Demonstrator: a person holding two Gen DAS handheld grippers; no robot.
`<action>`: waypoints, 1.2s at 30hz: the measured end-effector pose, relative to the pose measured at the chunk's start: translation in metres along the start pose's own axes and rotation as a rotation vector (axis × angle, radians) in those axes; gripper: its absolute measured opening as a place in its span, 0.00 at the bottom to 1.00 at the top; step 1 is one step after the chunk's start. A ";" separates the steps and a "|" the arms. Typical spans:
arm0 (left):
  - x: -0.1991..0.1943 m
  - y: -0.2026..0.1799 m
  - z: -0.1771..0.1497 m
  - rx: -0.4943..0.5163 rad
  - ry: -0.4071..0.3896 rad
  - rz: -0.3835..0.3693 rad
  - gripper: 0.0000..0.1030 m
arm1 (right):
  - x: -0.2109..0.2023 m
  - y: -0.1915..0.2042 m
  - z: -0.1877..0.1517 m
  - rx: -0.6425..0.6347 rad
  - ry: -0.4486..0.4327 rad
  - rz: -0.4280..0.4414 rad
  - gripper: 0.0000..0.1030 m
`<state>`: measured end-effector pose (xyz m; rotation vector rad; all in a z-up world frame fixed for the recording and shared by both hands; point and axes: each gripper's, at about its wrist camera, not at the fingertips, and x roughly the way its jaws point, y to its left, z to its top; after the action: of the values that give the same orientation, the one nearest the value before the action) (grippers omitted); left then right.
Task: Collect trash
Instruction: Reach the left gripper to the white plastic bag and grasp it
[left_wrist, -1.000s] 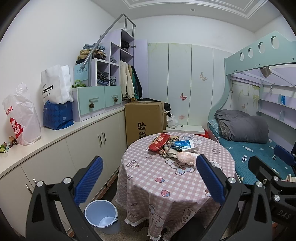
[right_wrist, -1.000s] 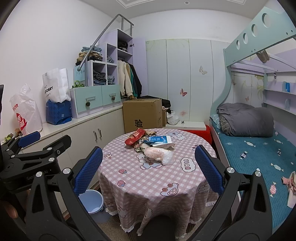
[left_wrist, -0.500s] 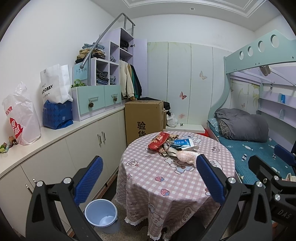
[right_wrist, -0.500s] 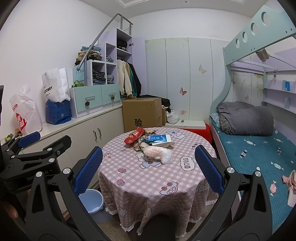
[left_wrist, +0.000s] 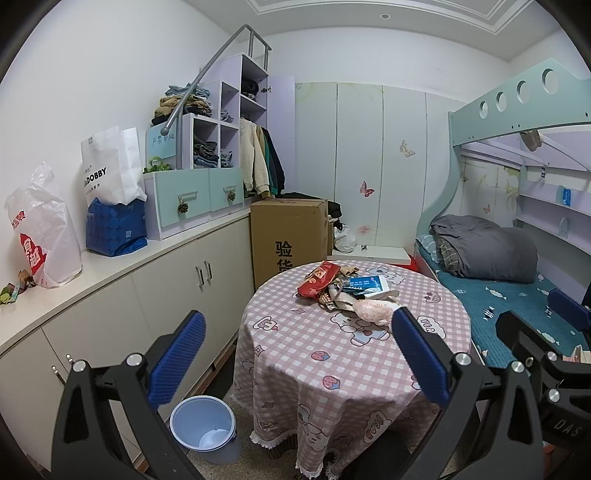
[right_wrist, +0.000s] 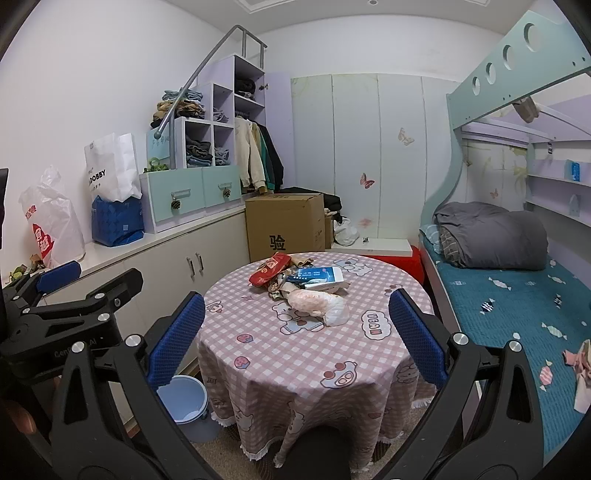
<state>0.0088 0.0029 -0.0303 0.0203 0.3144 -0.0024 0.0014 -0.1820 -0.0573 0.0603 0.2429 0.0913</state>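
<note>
A: How do the claws stand?

B: The left claw (left_wrist: 297, 345) is spread wide with nothing between its blue pads, short of the round worktop (left_wrist: 332, 354). The right claw (right_wrist: 295, 332) is just as wide apart and empty, hanging over the worktop's near edge.

A: And the trash?

B: Heaped at the far middle of the worktop: a red snack wrapper (right_wrist: 269, 270), a blue-and-white packet (right_wrist: 318, 275) just beside it, and a pinkish plastic bag (right_wrist: 318, 302) nearest the claws, with crumpled scraps in between. All well apart from both claws.

A: A bin?

B: A pale blue bin (left_wrist: 204, 424) stands on the floor, left of the worktop, beside the cupboards (left_wrist: 184, 273).
</note>
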 end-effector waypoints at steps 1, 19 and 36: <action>0.000 0.000 0.000 0.001 0.000 0.000 0.96 | 0.000 -0.001 -0.001 0.000 0.001 0.000 0.95; 0.021 0.013 -0.002 -0.003 0.056 0.039 0.96 | 0.019 -0.003 -0.006 0.022 0.049 -0.001 0.95; 0.170 0.011 -0.019 -0.061 0.341 -0.086 0.96 | 0.162 -0.056 -0.032 0.107 0.306 -0.068 0.95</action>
<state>0.1644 0.0142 -0.1006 -0.0541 0.6560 -0.0755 0.1547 -0.2206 -0.1311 0.1444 0.5553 0.0191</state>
